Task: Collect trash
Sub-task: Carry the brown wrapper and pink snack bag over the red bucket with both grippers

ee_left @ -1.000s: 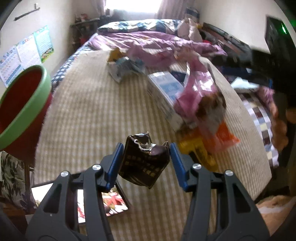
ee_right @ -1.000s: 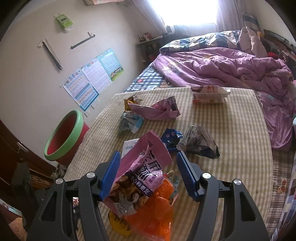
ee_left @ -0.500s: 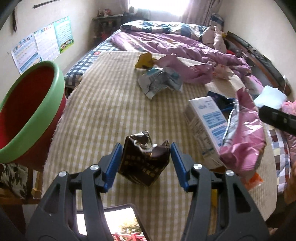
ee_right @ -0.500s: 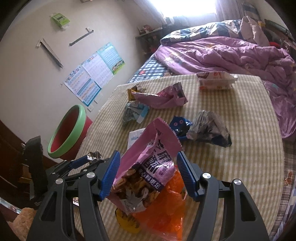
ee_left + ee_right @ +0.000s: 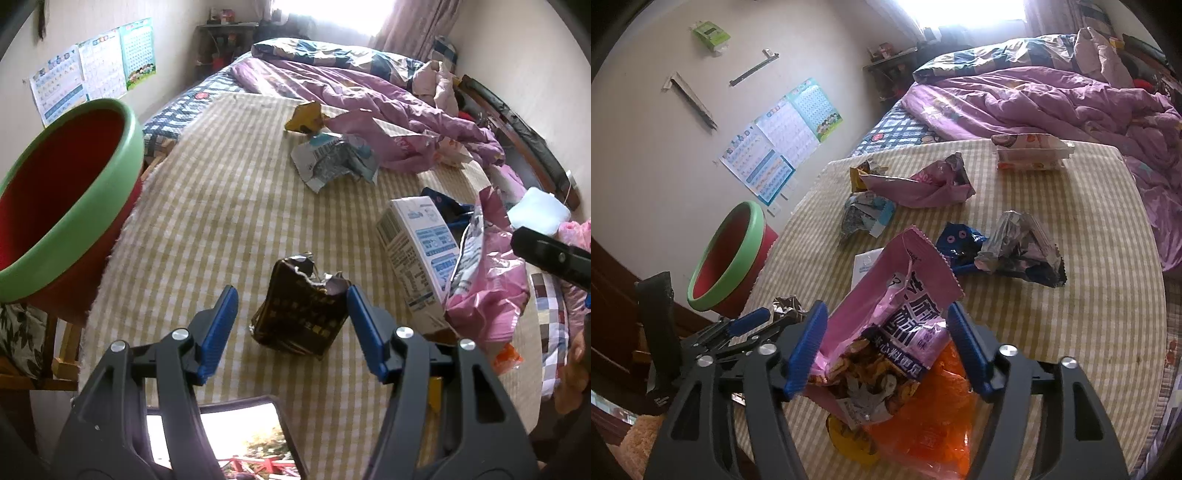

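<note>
Wrappers (image 5: pixel 916 188) — checked tablecloth (image 5: pixel 1089 295), bedroom

Bin (image 5: pixel 70 192) left of table (image 5: pixel 207 206); carton (image 5: pixel 417 254) right, bed (image 5: pixel 351 85) behind.

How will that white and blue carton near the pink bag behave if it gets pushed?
The white and blue carton lies on its side with flat faces, so it would probably slide rather than roll. Its edges look crisp, so it seems fairly stiff. The pink snack bag overlaps one end and would likely shift with it.
</note>
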Available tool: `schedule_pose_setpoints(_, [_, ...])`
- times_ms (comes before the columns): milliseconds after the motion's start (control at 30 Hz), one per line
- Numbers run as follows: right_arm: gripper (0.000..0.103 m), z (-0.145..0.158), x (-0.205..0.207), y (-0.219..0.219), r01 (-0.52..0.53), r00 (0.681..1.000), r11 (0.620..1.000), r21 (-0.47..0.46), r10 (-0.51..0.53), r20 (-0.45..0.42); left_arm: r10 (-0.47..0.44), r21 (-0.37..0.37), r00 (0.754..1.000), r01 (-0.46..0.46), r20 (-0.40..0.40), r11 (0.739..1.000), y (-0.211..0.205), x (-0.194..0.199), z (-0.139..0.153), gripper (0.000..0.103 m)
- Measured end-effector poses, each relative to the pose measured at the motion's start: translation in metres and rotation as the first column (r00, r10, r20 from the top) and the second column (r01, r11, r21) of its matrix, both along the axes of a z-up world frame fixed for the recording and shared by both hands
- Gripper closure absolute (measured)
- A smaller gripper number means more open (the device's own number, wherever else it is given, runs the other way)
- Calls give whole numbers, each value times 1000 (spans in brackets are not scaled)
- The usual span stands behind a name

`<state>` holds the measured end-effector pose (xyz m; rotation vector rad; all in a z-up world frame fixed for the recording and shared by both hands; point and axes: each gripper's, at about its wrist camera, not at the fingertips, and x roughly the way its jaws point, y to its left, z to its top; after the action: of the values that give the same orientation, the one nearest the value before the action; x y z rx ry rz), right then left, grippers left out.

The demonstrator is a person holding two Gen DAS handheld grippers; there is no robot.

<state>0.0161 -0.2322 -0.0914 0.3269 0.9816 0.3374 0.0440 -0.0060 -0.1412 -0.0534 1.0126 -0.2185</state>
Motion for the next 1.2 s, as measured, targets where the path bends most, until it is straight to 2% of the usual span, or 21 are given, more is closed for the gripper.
schedule_pose_setpoints(100, [34, -1, 0, 0, 2, 1000, 1000, 3, -2, -6, -32, 11, 999, 32, -2, 999, -8, 2, -2, 43])
schedule_pose_setpoints(200, [28, -5, 0, 0, -5, 1000, 1000, -4, 5, -24, -52, 39, 999, 52, -4, 998, -15, 5, -4, 43])
schedule_pose_setpoints(300, [25, -10, 0, 2, -9, 999, 1000, -12, 9, -43, -59, 29, 998, 59, -11, 998, -16, 7, -5, 44])
schedule_pose_setpoints(333, [24, -12, 0, 2, -11, 999, 1000, -13, 11, -47, -58, 27, 998, 58, -12, 998, -16, 7, -5, 45])
schedule_pose_setpoints(367, [24, -13, 0, 3, -14, 999, 1000, -15, 14, -49, -54, 32, 998, 54, -8, 998, -16, 7, -5, 51])
schedule_pose_setpoints(433, [24, -14, 1, 6, -21, 999, 999, -31, 20, -48, -53, 31, 999, 53, -6, 998, -15, 8, -4, 51])
schedule_pose_setpoints(500, [32, -13, 0, 8, -30, 999, 999, -44, 28, -43, -51, 26, 999, 51, -1, 998, -15, 8, -3, 52])
schedule_pose_setpoints(567, [47, -10, 1, 9, -35, 999, 998, -50, 34, -29, -41, 30, 999, 41, 16, 999, -13, 6, 1, 52])
schedule_pose_setpoints(667, [58, -6, 2, 8, -46, 999, 998, -41, 45, -21, -18, 21, 999, 17, 46, 1000, -11, 3, 10, 52])
schedule_pose_setpoints(800, [61, 0, 1, 9, -47, 999, 998, -35, 47, 1, 7, 7, 996, -8, 91, 1000, -8, 1, 26, 52])
schedule_pose_setpoints(1000, [61, 27, 0, 10, -38, 996, 999, -27, 40, 84, 42, -20, 985, -39, 167, 999, -3, -7, 57, 52])
schedule_pose_setpoints(1200, [61, 43, 6, 16, -30, 990, 999, -44, 36, 134, 61, -32, 976, -56, 207, 998, 3, -8, 77, 52])
